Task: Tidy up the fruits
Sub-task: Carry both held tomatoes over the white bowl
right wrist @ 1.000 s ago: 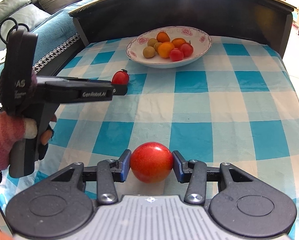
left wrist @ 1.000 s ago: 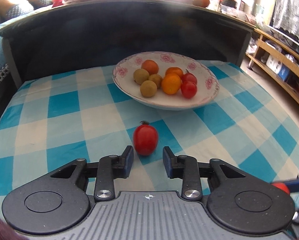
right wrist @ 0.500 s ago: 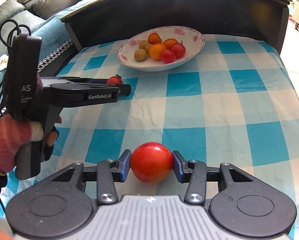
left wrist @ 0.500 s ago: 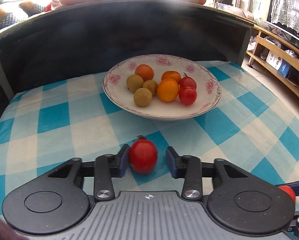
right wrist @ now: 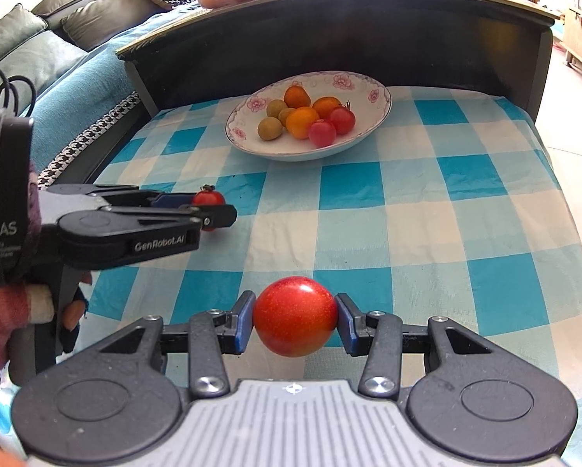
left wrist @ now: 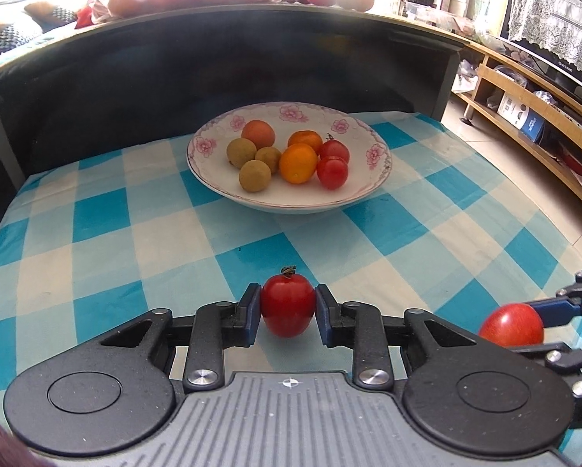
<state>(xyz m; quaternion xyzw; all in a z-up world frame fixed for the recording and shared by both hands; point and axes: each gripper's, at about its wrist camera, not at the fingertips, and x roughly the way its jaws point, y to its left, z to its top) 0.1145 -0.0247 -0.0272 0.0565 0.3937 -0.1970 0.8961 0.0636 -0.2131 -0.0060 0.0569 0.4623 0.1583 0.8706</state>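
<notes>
Both grippers are holding fruit now. The left gripper (left wrist: 287, 309) is pinching a small stemmed tomato (left wrist: 287, 306) between its pads, and the right gripper (right wrist: 294, 317) is clamping a larger round red fruit (right wrist: 294, 316). I judge the grasping step is finishing; next, each fruit needs carrying over the checked cloth (right wrist: 427, 210) to the flowered bowl (left wrist: 372, 155), which is already keeping 8 fruits. The path is looking free, but the dark backboard (left wrist: 174, 89) is standing just behind the bowl.

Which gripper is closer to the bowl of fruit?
Left. The left gripper, holding a tomato, sits nearer the bowl; the right gripper is farther back.
</notes>
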